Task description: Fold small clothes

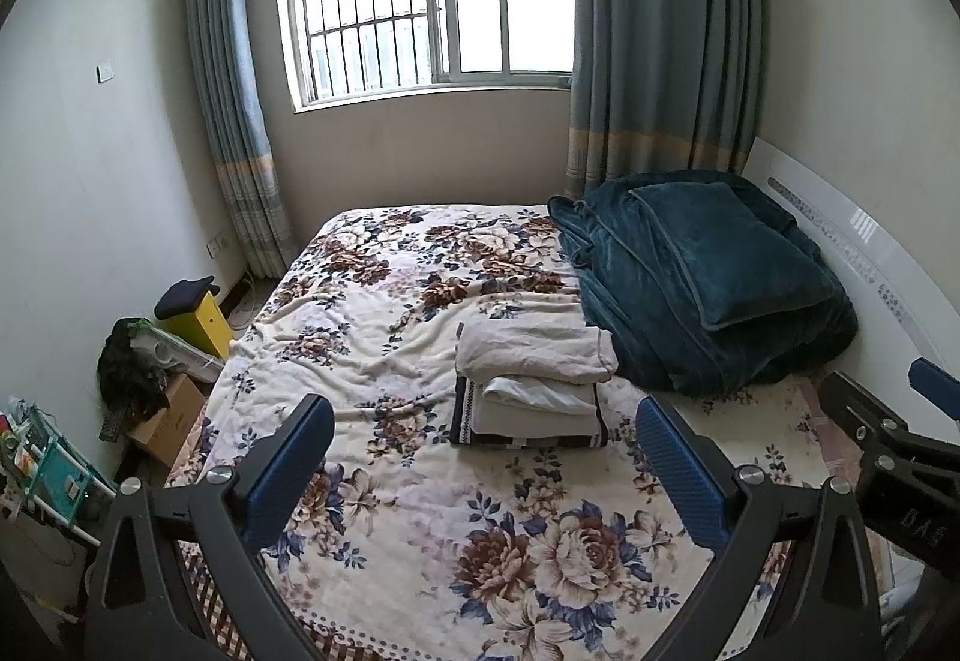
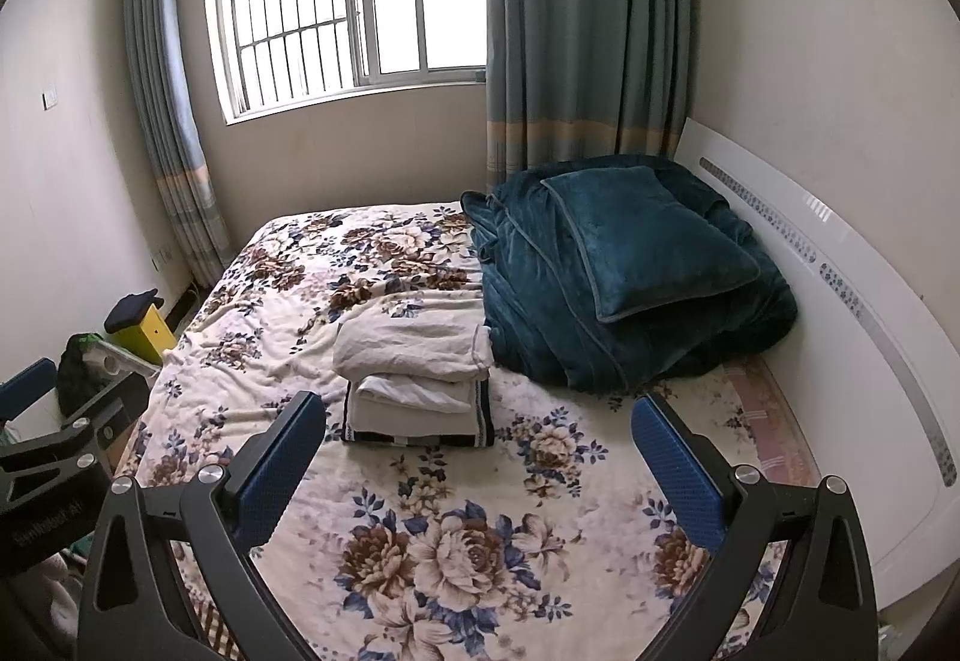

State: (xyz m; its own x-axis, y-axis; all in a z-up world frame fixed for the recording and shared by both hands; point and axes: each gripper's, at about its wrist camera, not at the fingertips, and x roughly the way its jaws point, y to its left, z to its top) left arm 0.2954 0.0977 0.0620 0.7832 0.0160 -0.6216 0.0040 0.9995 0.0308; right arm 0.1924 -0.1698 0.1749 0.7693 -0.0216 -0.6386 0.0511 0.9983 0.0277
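Note:
A stack of folded small clothes (image 1: pixel 531 391) lies on the floral bed (image 1: pixel 372 337): a cream piece on top, white pieces under it, a dark-trimmed piece at the bottom. It also shows in the right wrist view (image 2: pixel 417 391). My left gripper (image 1: pixel 480 457) is open and empty, held above the bed short of the stack. My right gripper (image 2: pixel 477 457) is open and empty too, beside the left one. The right gripper's frame (image 1: pixel 888 439) shows at the right edge of the left wrist view.
A folded teal blanket with a pillow (image 1: pixel 702 277) sits right of the stack against the white headboard (image 2: pixel 840 289). Left of the bed are a yellow box (image 1: pixel 201 322), a cardboard box (image 1: pixel 168 415) and clutter. Window and curtains stand behind.

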